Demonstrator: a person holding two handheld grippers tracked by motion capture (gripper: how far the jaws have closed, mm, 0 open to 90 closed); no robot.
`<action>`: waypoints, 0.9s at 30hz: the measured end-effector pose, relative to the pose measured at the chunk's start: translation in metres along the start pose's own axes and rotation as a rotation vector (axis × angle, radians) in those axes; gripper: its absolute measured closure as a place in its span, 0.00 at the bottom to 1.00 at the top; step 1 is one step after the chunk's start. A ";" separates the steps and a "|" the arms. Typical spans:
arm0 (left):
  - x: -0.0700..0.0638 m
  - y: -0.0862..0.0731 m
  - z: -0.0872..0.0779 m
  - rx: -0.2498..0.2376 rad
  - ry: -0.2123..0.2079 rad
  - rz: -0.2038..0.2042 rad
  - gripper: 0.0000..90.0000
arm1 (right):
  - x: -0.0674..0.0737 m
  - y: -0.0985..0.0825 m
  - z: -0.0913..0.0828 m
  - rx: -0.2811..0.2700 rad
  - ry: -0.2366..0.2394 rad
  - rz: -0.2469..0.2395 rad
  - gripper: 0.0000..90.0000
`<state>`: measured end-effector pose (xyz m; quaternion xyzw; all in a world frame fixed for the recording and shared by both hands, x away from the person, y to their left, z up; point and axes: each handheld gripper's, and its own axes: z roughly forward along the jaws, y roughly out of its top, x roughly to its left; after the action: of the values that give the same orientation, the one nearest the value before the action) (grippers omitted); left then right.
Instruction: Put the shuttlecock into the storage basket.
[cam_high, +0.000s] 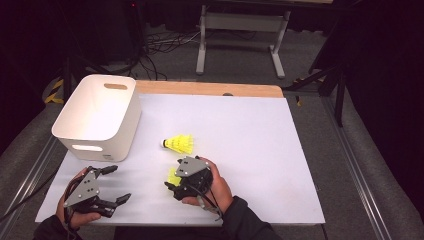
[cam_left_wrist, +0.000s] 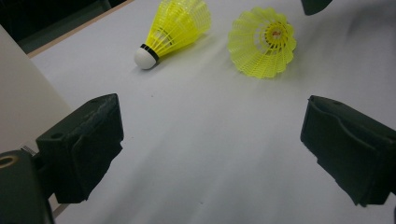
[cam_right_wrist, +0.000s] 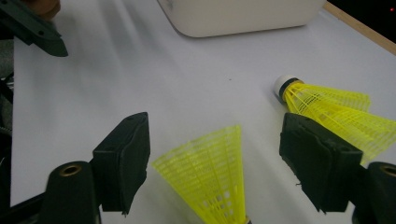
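Two yellow plastic shuttlecocks lie on your white table sheet (cam_high: 240, 150). Item one, the far shuttlecock (cam_high: 179, 143), lies on its side near the middle of the sheet, white cork tip toward the bin, skirt pointing away from it. Item two, the near shuttlecock (cam_high: 173, 176), sits just beside your right gripper (cam_high: 172, 187); in the right gripper view its flared skirt (cam_right_wrist: 212, 175) stands between the two black jaws, with a gap showing on either side, so the pads do not press on it. Those jaws stand spread wide. In the left gripper view this shuttlecock (cam_left_wrist: 262, 42) shows its open skirt toward the camera, with the far shuttlecock (cam_left_wrist: 175, 28) just to its left and apart from it.

Item three, your left gripper (cam_high: 117, 185), rests at the near left corner of the sheet, jaws spread apart with only bare sheet between them, well apart from both shuttlecocks.

Item four, a white plastic storage bin (cam_high: 97, 115) with cut-out handles, stands upright at the far left of the table, open side up, apart from both shuttlecocks.
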<state>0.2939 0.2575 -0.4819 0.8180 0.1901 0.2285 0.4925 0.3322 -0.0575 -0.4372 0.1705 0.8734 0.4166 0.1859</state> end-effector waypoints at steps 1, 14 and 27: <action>0.000 0.000 0.000 -0.004 0.000 -0.002 0.07 | 0.000 0.001 0.002 0.002 0.002 0.004 0.30; -0.001 -0.002 0.002 0.017 -0.001 0.000 0.07 | -0.005 0.000 0.025 0.040 -0.079 0.084 0.38; -0.001 -0.002 0.002 0.028 0.000 0.003 0.07 | -0.005 -0.005 0.030 0.067 -0.059 0.067 0.81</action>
<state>0.2937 0.2566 -0.4851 0.8252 0.1921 0.2267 0.4804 0.3498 -0.0431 -0.4574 0.2181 0.8747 0.3879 0.1918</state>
